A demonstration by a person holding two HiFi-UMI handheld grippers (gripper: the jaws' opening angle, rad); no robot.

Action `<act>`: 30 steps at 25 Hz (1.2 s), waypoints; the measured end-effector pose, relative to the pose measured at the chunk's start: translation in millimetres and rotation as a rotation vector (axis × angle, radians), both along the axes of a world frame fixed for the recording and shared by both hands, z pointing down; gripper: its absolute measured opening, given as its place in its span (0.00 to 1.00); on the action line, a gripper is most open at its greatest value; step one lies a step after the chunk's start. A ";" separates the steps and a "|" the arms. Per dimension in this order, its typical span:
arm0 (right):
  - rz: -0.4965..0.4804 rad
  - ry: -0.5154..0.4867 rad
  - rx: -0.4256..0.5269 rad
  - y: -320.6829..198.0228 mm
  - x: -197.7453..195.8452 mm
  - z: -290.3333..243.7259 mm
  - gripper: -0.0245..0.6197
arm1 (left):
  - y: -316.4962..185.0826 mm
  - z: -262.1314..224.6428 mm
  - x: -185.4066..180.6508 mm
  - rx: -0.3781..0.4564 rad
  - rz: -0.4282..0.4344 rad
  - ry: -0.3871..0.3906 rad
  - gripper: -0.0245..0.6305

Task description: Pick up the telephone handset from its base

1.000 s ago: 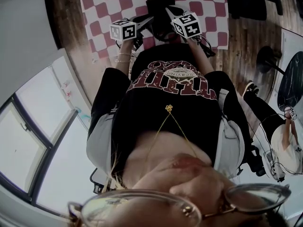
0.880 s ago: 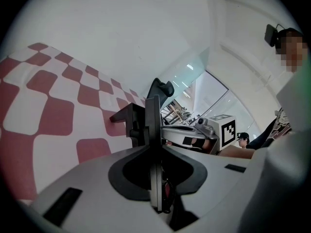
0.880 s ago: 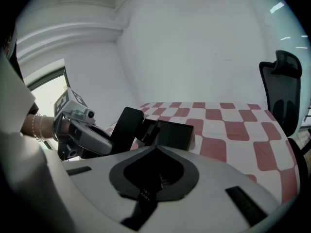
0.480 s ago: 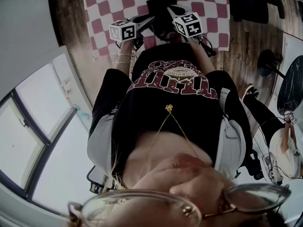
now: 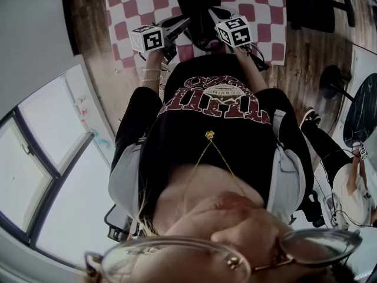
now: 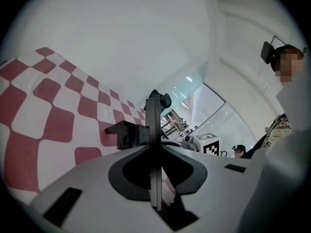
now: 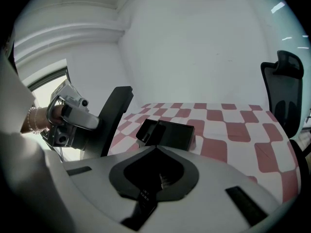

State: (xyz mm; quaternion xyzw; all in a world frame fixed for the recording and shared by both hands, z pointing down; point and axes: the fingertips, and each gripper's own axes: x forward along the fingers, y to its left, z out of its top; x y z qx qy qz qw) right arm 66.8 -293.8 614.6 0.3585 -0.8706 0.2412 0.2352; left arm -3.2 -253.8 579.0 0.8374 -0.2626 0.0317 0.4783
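The black telephone (image 7: 170,134) sits on the red-and-white checked cloth (image 7: 233,130), its handset (image 7: 147,131) lying along its left side. The telephone (image 5: 197,5) shows at the top of the head view, beyond both grippers, and the telephone (image 6: 127,134) is small in the left gripper view. My left gripper (image 6: 154,106) is shut, its jaws pressed together as one thin blade with nothing between them, a little short of the phone. My right gripper (image 5: 232,31) hovers near the phone's front right; its own jaws do not show clearly.
A black office chair (image 7: 286,91) stands at the table's far right. The person's body fills the middle of the head view. Wooden floor (image 5: 306,46) surrounds the table, with another person seated at the lower right (image 5: 353,187).
The left gripper has drifted slightly left and up in the head view. The right gripper and the telephone stay where they were.
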 end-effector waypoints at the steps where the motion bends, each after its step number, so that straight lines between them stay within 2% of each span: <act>1: -0.001 -0.001 0.000 0.2 -0.4 0.4 0.07 | -0.5 -2.8 -0.3 0.001 -0.002 0.007 0.15; 12: -0.007 0.000 0.003 0.2 -1.7 -0.9 0.07 | -6.2 -37.0 -7.0 0.027 -0.032 0.043 0.15; 19: -0.007 0.001 0.008 0.5 -2.5 -1.8 0.07 | -6.1 -61.2 -8.3 0.033 -0.044 0.111 0.15; 30: -0.013 0.019 -0.009 2.1 -3.1 -0.7 0.07 | -3.1 -84.5 -11.6 0.064 -0.036 0.102 0.15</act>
